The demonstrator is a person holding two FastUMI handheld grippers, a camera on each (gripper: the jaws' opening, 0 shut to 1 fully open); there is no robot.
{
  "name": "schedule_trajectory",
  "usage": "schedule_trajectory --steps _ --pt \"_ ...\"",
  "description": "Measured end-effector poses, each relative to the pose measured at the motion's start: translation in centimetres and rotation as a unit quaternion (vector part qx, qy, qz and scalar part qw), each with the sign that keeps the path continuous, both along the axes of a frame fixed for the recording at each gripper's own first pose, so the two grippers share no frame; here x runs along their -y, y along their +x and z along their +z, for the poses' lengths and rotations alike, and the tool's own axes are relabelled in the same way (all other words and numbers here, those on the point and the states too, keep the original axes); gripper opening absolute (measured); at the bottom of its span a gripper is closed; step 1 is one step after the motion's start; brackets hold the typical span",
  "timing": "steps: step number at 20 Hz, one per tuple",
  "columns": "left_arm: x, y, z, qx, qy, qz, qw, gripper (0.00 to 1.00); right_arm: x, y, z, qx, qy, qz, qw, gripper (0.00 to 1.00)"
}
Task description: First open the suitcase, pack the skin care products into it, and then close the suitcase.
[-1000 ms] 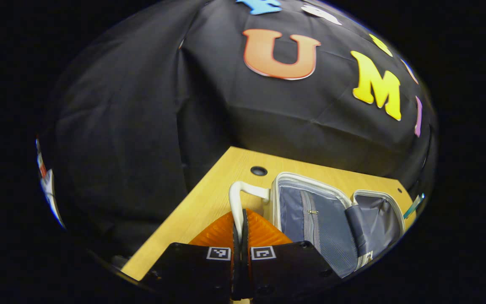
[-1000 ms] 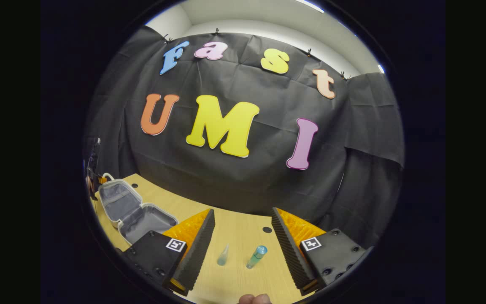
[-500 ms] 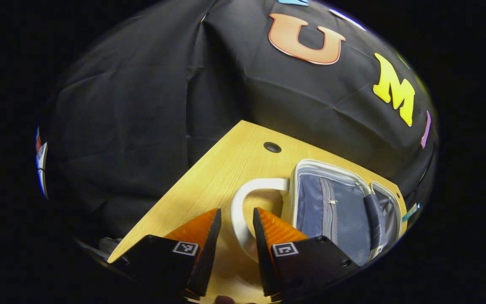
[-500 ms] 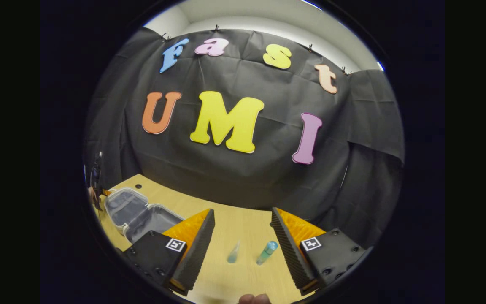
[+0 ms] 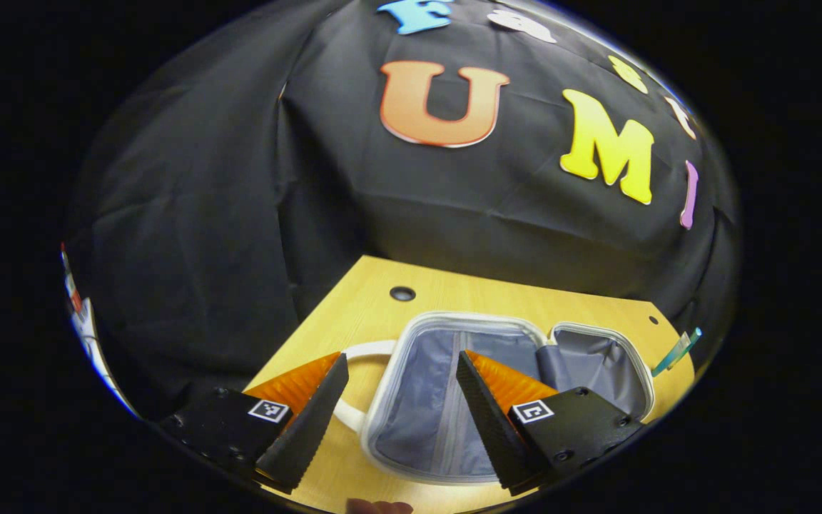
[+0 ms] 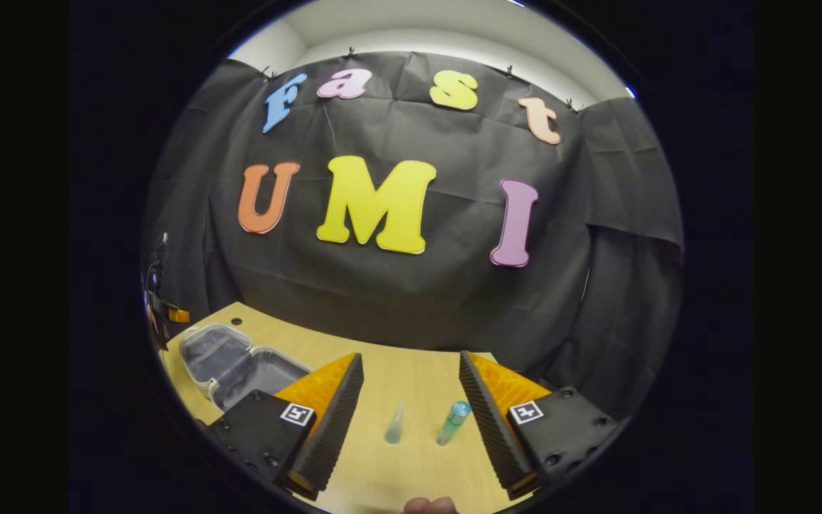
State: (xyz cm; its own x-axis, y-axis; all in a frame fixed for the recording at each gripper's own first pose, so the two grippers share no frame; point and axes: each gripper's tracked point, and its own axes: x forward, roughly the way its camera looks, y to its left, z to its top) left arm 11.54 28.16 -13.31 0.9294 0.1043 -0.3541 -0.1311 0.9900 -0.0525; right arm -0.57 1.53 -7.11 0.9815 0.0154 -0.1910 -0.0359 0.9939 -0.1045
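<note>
In the left gripper view, the left gripper [image 5: 400, 421] hangs wide open at 6 o'clock with nothing between its fingers. Just beyond and below it the suitcase [image 5: 454, 435] lies fully open on the counter [image 5: 354, 321], both halves flat with grey lining up. The nearer half sits in the gap between the fingers; the farther half [image 5: 596, 360] lies toward 4 o'clock. A white handle [image 5: 354, 385] loops off the nearer half's edge toward 7 o'clock, beside the left finger, not touching it as far as can be told. A round hole [image 5: 402, 293] in the counter sits past the suitcase near 12 o'clock. At 3 o'clock, at the counter's far edge, a teal tube [image 5: 676, 353] shows partly.

In the right gripper view, the right gripper [image 6: 411, 421] is also spread wide and holds nothing. A fingertip [image 6: 429, 505] of the person's hand shows at the bottom edge. Between the gripper's fingers, on the counter ahead, lie two skin care items close together but apart: a small clear bottle [image 6: 394, 425] with a pointed tip, and at its 3 o'clock a teal tube [image 6: 452, 422] with a rounded cap. The open suitcase [image 6: 240, 365] lies at 9 o'clock, well apart from both items.
</note>
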Motion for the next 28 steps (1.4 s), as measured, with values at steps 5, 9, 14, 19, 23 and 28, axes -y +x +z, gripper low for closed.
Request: schedule_trajectory --steps 5,9,14,19,23,28 --pt "7.6 -1.4 4.0 0.036 0.026 0.002 0.999 0.98 3.2 0.5 -0.5 0.008 0.019 -0.011 1.0 0.81" --pt "15.3 -3.2 4.3 0.041 0.023 -0.027 0.998 0.97 5.4 0.4 -2.7 -0.004 0.028 -0.012 1.0 0.8" --pt "26.7 -3.7 3.8 0.053 -0.004 -0.078 0.996 0.98 9.5 0.6 -4.7 -0.024 0.024 -0.019 0.999 0.81" --pt "37.3 -4.3 1.3 0.03 -0.019 -0.146 0.989 0.98 13.2 0.6 -5.4 -0.031 0.019 -0.025 0.999 0.81" --pt "44.4 -4.2 -0.3 0.018 -0.021 -0.196 0.98 0.97 15.7 0.2 -6.6 -0.046 0.021 -0.034 0.998 0.81" --pt "51.2 -3.4 -3.0 -0.009 -0.03 -0.236 0.971 0.98 18.4 -0.1 -7.7 -0.058 0.018 -0.038 0.997 0.81"
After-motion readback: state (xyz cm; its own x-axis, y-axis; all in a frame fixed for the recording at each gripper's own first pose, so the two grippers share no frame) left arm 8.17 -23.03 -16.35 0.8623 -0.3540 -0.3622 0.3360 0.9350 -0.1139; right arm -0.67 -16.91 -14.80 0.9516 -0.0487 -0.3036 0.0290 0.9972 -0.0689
